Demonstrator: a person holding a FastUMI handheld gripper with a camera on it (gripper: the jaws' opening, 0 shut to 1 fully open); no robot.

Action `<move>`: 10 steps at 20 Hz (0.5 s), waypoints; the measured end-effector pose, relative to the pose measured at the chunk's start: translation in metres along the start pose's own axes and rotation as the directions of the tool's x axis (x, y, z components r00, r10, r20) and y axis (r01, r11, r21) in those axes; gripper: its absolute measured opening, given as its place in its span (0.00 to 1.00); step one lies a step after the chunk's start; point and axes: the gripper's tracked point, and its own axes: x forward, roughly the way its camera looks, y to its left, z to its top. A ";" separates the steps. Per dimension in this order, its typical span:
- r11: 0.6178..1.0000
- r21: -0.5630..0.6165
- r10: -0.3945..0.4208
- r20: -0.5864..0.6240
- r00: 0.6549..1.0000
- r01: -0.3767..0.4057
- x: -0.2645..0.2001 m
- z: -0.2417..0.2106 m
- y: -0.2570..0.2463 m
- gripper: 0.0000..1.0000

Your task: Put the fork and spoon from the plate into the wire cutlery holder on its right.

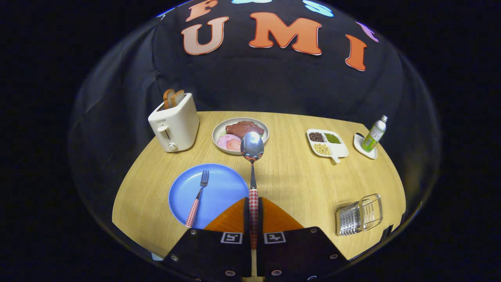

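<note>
- Gripper (253, 211) clamps spoon (252, 147) by its handle, bowl raised beyond plate (219, 188).
- Fork (197, 199) lies on plate.
- Holder (359, 214) stands right of plate; best swing over, tip handle down.

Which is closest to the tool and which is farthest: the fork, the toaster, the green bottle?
The tool is shut on the spoon.
1. Fork, on the blue plate beside the fingers.
2. Toaster, far left.
3. Green bottle, far right corner.

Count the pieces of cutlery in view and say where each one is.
2. The spoon is clamped by its handle in the claw, bowl pointing ahead. The fork lies on the blue plate.
</note>
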 end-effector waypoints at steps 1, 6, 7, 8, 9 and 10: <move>1.000 0.006 -0.020 0.012 1.000 0.020 -0.007 0.003 -0.015 0.06; 0.991 -0.026 -0.128 0.045 0.991 0.129 -0.036 0.012 -0.087 0.06; 0.989 -0.028 -0.145 0.043 0.989 0.146 -0.040 0.010 -0.100 0.06; 0.987 -0.026 -0.159 0.042 0.986 0.161 -0.045 0.009 -0.113 0.06; 0.985 -0.030 -0.170 0.033 0.985 0.171 -0.050 0.007 -0.124 0.06; 0.983 -0.033 -0.178 0.018 0.984 0.178 -0.055 0.003 -0.134 0.05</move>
